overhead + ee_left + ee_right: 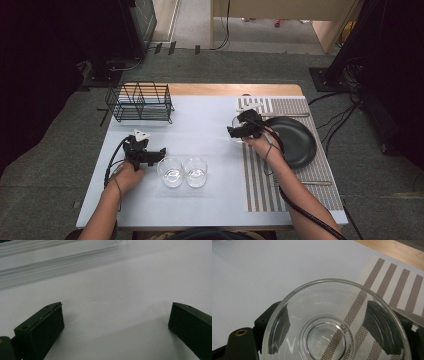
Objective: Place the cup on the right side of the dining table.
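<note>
Holding a clear glass [334,322] between its black jaws, my right gripper [243,127] stood clamped on the tumbler's wall, one pad pressed to each side, as the right gripper view showed through the transparent rim. That glass hung at the left edge of the striped placemat [295,175], just beside the black plate [297,142] that lay on the mat; whether its base touched the mat or sat slightly above it could not be told. A knife blade [409,316] appeared at the plate side of the glass in the same view, lying on the mat.

My left gripper [150,155] rested with jaws spread wide and nothing between them, over the pale tabletop [112,290] well to the left of the placemat. Two further glasses [183,171] stood side by side, touching or nearly so, between that gripper and the mat, the nearer one just beside the open jaws. A black wire rack [141,102] stood at the far left corner, well apart from the mat.

Judged from this layout, one glass of three had reached the place setting and awaited release; the remaining two had not been lifted, and the left gripper seemed placed to take the nearer one.
</note>
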`<state>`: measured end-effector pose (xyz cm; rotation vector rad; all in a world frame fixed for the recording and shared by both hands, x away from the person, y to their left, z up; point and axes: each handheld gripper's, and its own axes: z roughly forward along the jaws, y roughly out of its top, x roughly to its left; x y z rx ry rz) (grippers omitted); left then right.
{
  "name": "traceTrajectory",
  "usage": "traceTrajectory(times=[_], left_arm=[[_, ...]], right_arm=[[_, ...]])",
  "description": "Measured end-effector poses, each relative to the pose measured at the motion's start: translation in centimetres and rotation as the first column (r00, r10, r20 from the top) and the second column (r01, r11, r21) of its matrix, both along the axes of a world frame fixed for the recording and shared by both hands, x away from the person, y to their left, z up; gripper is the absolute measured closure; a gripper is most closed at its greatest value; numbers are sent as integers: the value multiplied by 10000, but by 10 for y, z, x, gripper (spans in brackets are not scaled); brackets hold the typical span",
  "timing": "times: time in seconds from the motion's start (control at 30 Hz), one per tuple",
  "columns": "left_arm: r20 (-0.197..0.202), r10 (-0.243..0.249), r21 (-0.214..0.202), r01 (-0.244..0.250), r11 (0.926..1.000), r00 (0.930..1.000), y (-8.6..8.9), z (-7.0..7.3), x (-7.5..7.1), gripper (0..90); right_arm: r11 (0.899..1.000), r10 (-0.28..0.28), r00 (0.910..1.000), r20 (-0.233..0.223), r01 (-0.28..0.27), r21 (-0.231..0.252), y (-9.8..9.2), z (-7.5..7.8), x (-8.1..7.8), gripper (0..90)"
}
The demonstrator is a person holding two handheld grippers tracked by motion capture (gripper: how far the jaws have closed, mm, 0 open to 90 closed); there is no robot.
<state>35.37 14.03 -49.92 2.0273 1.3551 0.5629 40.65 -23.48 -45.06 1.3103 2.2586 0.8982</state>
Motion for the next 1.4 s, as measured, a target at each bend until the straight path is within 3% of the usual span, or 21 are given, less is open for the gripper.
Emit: traceTrajectory(times=[1.4], left_arm=[[4,-1,-6,1,10000,10000,0,0,0,0]], right_arm=[[9986,-529,9983,234,529,28,-10,-2,8,196]])
